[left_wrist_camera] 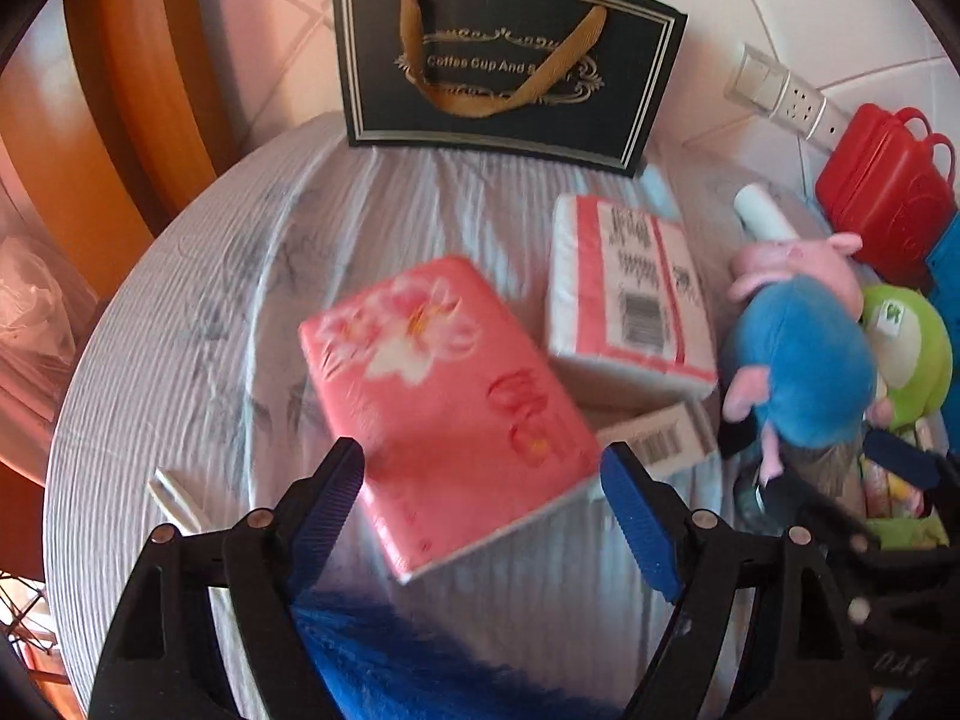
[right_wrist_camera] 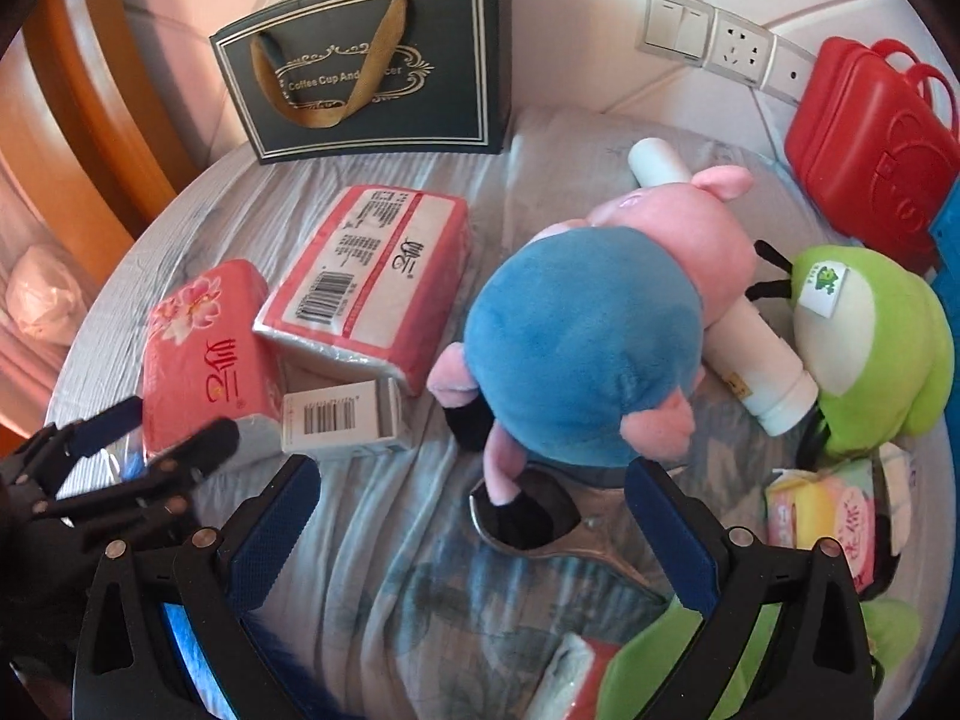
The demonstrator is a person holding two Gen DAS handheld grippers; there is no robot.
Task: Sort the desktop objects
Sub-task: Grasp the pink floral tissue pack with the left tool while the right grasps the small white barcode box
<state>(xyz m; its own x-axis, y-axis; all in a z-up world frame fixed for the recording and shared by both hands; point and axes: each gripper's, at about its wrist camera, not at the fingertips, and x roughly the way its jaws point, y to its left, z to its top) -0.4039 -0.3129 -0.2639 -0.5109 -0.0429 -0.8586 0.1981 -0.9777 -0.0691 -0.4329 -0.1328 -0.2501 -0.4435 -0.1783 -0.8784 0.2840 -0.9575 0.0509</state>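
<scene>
My left fingers [left_wrist_camera: 483,474] stand wide apart, empty, with the near end of the pink tissue pack [left_wrist_camera: 447,408] lying between them, pads not yet pressing. My right fingers [right_wrist_camera: 471,516] are likewise spread and empty; the blue-bodied pig plush [right_wrist_camera: 591,324] lies just ahead of them, one dark foot between the tips, over a metal-rimmed hand mirror [right_wrist_camera: 540,531]. To grip well, I judge the left should straddle the pack's narrow width squarely and lower onto the worktop [left_wrist_camera: 180,360] before closing; the right should close on the plush body, not the mirror.
</scene>
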